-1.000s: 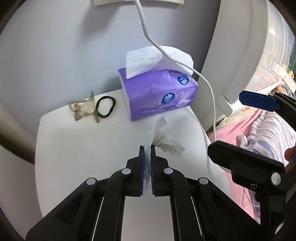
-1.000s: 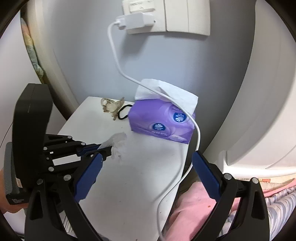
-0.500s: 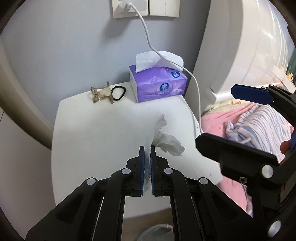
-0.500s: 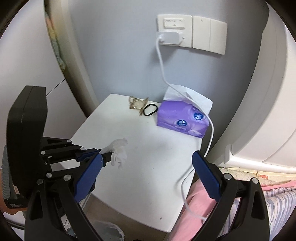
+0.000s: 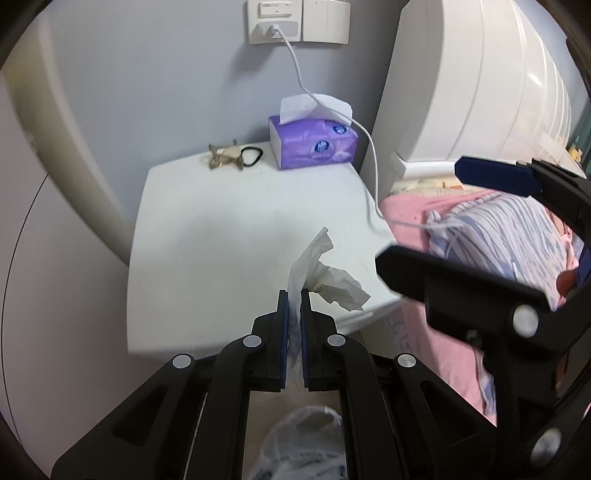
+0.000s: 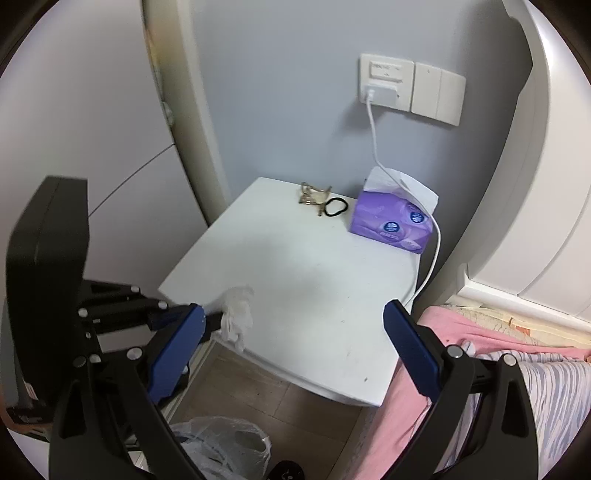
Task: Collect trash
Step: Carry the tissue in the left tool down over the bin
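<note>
My left gripper (image 5: 294,295) is shut on a crumpled white tissue (image 5: 325,273) and holds it in the air near the front edge of the white bedside table (image 5: 221,236). The tissue also shows in the right wrist view (image 6: 236,317), pinched by the left gripper (image 6: 216,317). My right gripper (image 6: 291,343) is wide open and empty, above the table's front edge; it also shows in the left wrist view (image 5: 436,214). A plastic trash bag (image 6: 221,446) lies open on the floor below; it also shows in the left wrist view (image 5: 299,446).
A purple tissue box (image 5: 314,142), a black hair tie (image 5: 252,156) and a hair clip (image 5: 221,158) sit at the table's back. A white charger cable (image 5: 369,147) runs from the wall socket (image 5: 271,22) to the bed (image 5: 498,236) on the right.
Both grippers have pulled back and up from the table. The left gripper has carried the tissue to the table's front edge. The trash bag on the floor has come into view.
</note>
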